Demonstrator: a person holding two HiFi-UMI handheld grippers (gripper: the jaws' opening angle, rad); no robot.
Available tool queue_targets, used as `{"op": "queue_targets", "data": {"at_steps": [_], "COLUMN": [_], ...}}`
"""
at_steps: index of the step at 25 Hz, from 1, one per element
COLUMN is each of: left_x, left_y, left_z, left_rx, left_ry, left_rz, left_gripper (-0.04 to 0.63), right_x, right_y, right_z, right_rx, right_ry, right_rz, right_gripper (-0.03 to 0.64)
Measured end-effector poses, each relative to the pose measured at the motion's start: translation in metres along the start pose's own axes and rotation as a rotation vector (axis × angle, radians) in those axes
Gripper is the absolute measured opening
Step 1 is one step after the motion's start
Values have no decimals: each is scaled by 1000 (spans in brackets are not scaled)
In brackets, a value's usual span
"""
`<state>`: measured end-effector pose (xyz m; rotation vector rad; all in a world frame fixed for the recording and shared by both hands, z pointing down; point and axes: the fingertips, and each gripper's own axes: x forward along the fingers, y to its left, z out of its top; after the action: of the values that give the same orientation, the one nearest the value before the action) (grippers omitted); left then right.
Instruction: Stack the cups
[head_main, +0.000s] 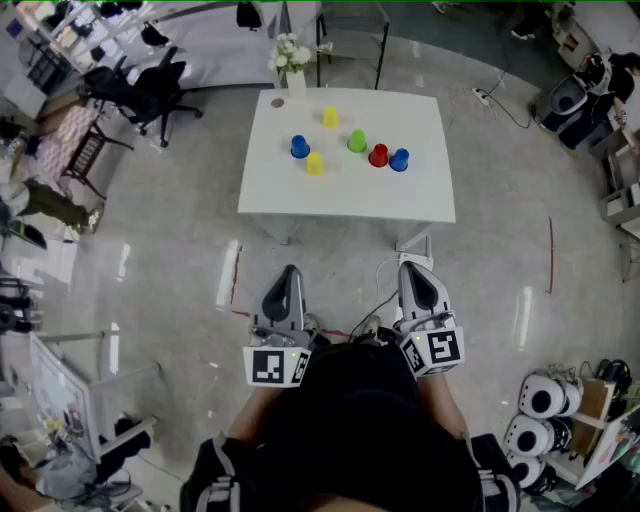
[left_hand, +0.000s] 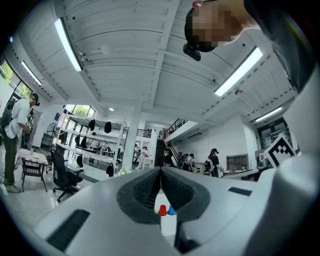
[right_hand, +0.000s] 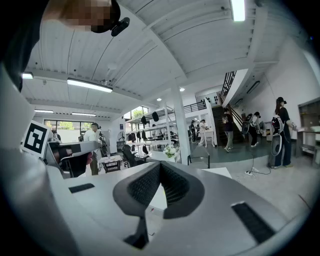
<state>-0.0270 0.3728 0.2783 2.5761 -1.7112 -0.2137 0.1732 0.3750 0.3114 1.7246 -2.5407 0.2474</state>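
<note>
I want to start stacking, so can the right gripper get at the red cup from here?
Probably not yet: the right gripper is shut and held well back from the white table, with a stretch of floor between them. Nothing stands in front of the red cup, though.

A white bench (head_main: 345, 200) stands on a glossy grey floor (head_main: 500, 290), with a vase of white flowers (head_main: 289, 55) at its far left corner. A black office chair (head_main: 150, 90) sits further left, and a thin red line (head_main: 550, 255) marks the floor to the right. In the right gripper view, people (right_hand: 280, 132) stand near a staircase (right_hand: 222, 115).
</note>
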Motion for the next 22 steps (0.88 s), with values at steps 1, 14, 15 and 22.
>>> {"op": "queue_targets", "data": {"at_steps": [1,14,15,22], "left_x": [2,-7,-10,-20], "left_y": [0,1,3,23], "left_z": [-1,-1,-1,0], "left_rx": [1,-36,-43,-26], "left_ry": [0,7,11,6], "left_rz": [-1,-10,-8,-1], "left_gripper": [21,23,21,21], "right_x": [2,-2,-1,11], "right_y": [0,13,16,32], "right_z": [0,2,1,-8], "right_rx": [-2,21,25,-9], "right_ry": [-2,-31,-23,30], "right_rz": [0,16,20,21], "right_gripper": [25,67,170,258]}}
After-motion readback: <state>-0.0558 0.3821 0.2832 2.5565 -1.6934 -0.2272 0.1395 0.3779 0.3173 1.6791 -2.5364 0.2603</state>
